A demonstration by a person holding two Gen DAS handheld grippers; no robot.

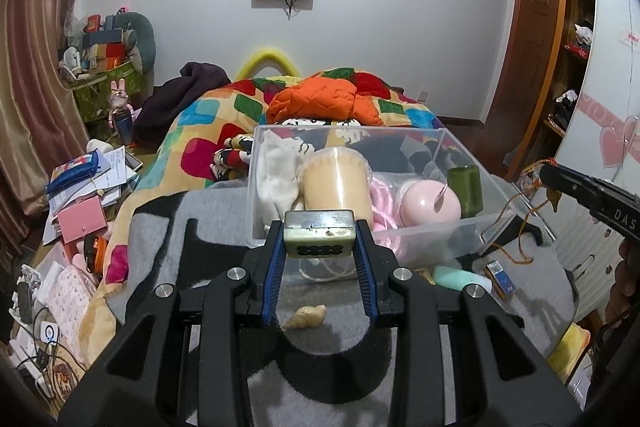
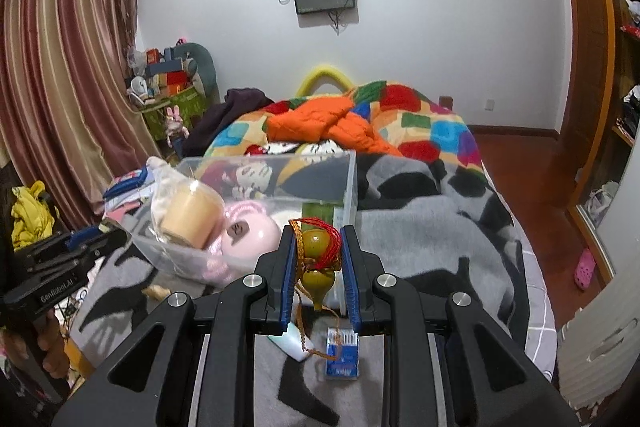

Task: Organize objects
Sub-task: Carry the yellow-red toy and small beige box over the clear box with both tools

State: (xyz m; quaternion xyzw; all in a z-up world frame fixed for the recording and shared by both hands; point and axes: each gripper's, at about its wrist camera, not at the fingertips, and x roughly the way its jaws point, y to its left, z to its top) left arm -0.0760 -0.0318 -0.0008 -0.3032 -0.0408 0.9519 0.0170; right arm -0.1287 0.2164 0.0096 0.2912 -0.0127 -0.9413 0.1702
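Low in the middle of the left wrist view, left gripper (image 1: 319,243) clamped on a mahjong tile (image 1: 319,233), blue pads pressing its two short sides, the face with dark circles turned toward the camera. Directly beyond the tile, toward the frame's centre, a clear plastic bin (image 1: 420,231) on a grey and black blanket (image 1: 160,227). Inside the bin, from left to right: a white cloth (image 1: 276,175), a tan lidded cup (image 1: 336,183), a pink round case (image 1: 430,205) and a green cylinder (image 1: 466,189). Below the jaws, on the blanket, a small spiral seashell (image 1: 306,317). To the lower right of the bin, a mint-green tube (image 1: 460,277) and a small blue box (image 1: 500,277).

At the right edge of that same view, right gripper (image 1: 548,177) pointing in from the side, an orange cord (image 1: 516,227) trailing down from it.

Low in the middle of the right wrist view, right gripper (image 2: 319,251) clenched on an olive gourd charm (image 2: 316,267), upper bulb caught between the blue pads, lower bulb hanging beneath, red cord (image 2: 334,247) wrapped round it and a braided strand dangling down. Under the jaws, on the blanket (image 2: 420,235), the tube (image 2: 294,343) and the blue box (image 2: 342,355). Up and to the left of the charm, the bin (image 2: 348,183) with the cup (image 2: 192,215) and pink case (image 2: 250,237). At the left edge, left gripper (image 2: 106,227) held in a hand (image 2: 46,343).
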